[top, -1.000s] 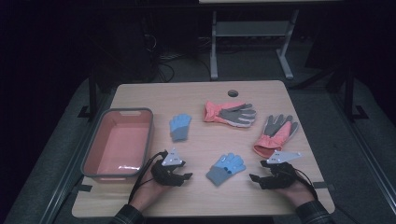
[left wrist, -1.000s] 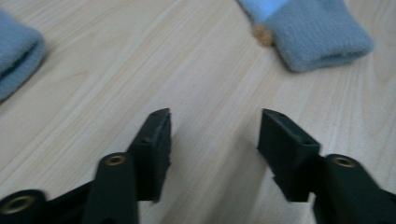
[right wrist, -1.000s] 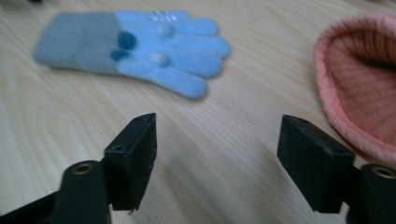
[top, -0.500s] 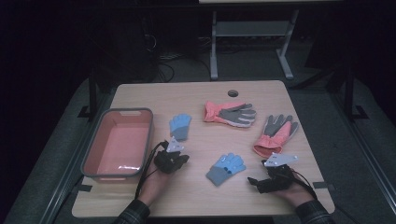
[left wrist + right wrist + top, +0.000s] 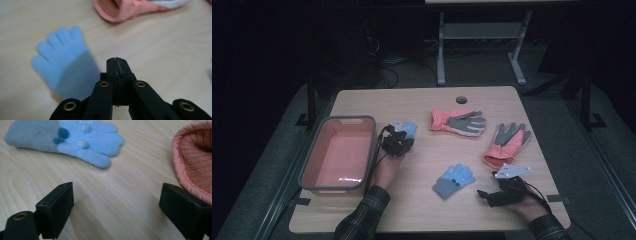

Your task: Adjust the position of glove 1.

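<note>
While the left gripper (image 5: 398, 145) sits left of centre in the high view, just beside the pink tub (image 5: 337, 155), its fingers (image 5: 117, 65) are pressed fully together with nothing between them. They have just been closing, empty. In the left gripper view a light blue glove (image 5: 62, 62) lies flat on the counter (image 5: 155, 55) at left of the frame, its grey cuff reaching down beside the closed fingers; contact cannot be told. In the high view this glove (image 5: 406, 128) pokes out just above the gripper.

Right gripper (image 5: 499, 194) rests at lower right of the high view, fingers (image 5: 56, 208) spread wide over bare wood, holding nothing. They have just been opening. A second blue glove (image 5: 75, 137) with a grey cuff lies at upper left of the right gripper view, apart from the fingers. An orange glove cuff (image 5: 192, 162) sits at the right edge, close above the right finger.

Another orange-and-grey glove (image 5: 459, 121) lies upper centre of the high view.
</note>
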Available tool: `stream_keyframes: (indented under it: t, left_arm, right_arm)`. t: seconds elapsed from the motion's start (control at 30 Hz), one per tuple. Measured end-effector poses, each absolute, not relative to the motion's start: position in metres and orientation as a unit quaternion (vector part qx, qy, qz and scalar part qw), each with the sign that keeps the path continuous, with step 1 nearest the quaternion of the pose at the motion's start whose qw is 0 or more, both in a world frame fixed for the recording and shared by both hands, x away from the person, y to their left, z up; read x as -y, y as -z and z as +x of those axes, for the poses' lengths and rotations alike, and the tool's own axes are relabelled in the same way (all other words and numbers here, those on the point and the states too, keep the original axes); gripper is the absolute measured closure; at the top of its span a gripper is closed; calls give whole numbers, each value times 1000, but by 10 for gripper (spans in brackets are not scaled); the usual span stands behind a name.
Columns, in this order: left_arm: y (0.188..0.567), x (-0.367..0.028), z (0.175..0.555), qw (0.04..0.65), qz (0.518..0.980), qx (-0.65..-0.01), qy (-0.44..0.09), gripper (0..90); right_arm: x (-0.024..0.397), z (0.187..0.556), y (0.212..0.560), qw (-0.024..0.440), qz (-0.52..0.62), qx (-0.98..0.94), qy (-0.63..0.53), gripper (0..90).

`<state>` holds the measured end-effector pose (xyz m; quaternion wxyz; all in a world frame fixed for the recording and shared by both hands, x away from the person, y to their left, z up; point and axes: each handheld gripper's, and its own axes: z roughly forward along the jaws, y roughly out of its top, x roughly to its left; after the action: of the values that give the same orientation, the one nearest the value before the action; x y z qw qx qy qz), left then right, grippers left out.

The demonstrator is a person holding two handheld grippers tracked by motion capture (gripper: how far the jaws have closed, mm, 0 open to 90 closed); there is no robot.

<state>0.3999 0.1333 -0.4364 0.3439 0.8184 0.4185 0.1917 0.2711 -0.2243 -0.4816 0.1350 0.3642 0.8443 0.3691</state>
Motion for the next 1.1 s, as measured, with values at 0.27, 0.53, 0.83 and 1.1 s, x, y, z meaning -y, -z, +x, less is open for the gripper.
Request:
stream_keyframes:
  t: [0.27, 0.53, 0.83, 1.1]
  left_arm:
    - [448, -132, 431, 326, 812, -440, -202, 896]
    - [464, -132, 442, 312, 816, -451, -182, 897]
    - [464, -123, 423, 338, 833, -418, -133, 897]
    - [463, -107, 403, 348, 853, -377, -97, 897]
  right_arm:
    - [225, 271, 482, 133, 365, -844, -371, 123]
    - [225, 271, 482, 133, 365, -843, -371, 123]
    - [225, 271, 482, 134, 364, -844, -370, 124]
    - [225, 271, 482, 135, 364, -844, -369, 124]
